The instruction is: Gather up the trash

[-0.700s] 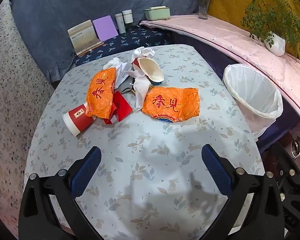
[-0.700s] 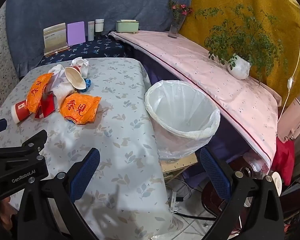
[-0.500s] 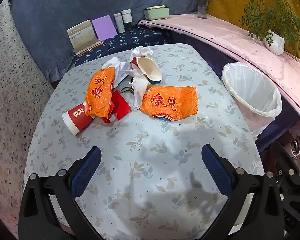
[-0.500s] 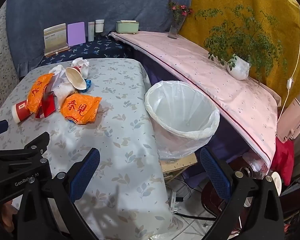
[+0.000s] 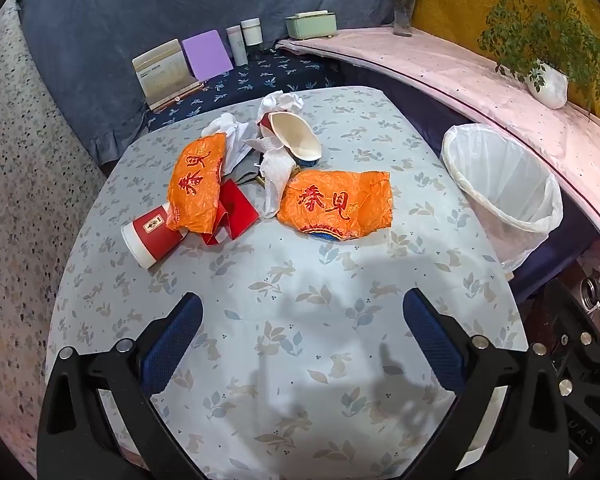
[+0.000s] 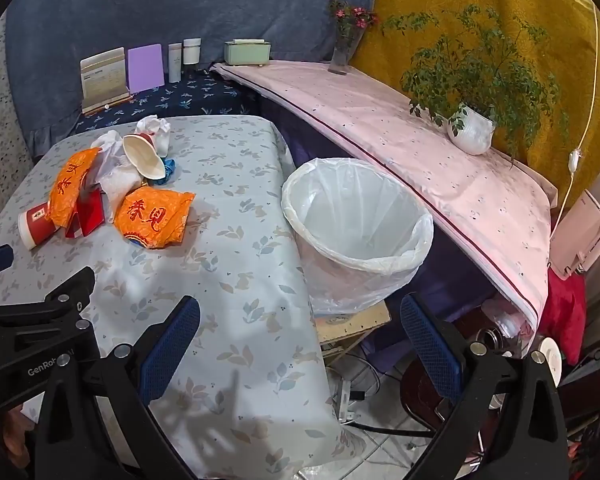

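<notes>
1. Red paper cup [image 5: 153, 236]: lies on its side at the left end of the litter heap, mouth toward the table edge, its base tucked under the left orange wrapper [image 5: 198, 186]. Discarded, not set down for use.

2. Left orange wrapper: crumpled, draped over the cup base and a folded red card [image 5: 236, 212].

3. White tissues [image 5: 276, 176]: several wads, crushed among and behind the wrappers.

4. Cream paper cup [image 5: 294, 136]: tipped over at the back of the heap, mouth open toward the camera, leaning on the tissues.

5. Right orange wrapper [image 5: 338, 206]: flattened, nearest the bin, apart from the rest; likely the easiest first pick.

6. Table [image 5: 300, 280]: leaf-print cloth; all litter is gathered at its far half, the near half bare.

7. Left gripper [image 5: 302, 338]: hovers over the near table, angled down at the heap, jaws spread to their widest, nothing between them.

8. Bin [image 6: 356, 224]: white liner folded over the rim, appears empty; stands just beside the table's right edge, low enough to drop litter in.

9. Right gripper [image 6: 300, 338]: jaws fully apart, empty, aimed across the table corner toward the bin, well short of the litter.
</notes>
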### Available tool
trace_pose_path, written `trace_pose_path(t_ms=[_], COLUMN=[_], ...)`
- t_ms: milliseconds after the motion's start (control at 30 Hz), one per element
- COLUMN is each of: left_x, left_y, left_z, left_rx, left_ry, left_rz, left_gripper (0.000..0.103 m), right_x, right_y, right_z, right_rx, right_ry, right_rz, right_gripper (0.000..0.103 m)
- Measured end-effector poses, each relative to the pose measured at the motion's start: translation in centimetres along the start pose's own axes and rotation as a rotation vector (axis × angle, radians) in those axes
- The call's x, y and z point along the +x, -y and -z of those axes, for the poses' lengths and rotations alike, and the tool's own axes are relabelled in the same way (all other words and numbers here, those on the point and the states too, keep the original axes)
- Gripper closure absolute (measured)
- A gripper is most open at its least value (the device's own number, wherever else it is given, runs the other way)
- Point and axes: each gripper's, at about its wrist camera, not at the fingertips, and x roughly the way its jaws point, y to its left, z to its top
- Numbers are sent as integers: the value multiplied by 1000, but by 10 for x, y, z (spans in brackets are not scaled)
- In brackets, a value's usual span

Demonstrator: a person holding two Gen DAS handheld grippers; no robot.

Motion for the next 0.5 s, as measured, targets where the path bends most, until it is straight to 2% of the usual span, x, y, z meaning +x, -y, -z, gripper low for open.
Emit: trace_pose_path(t_ms=[500], left_x=[2], left_y=[-6], left_z=[2], left_rx=[-15], left_ry=[-7], left_rz=[-4], left_gripper=[7], right_x=[2], right_y=[-4], right_z=[-2], right_rx=[21], right_ry=[-12], right_rz=[-22], right_gripper=[7])
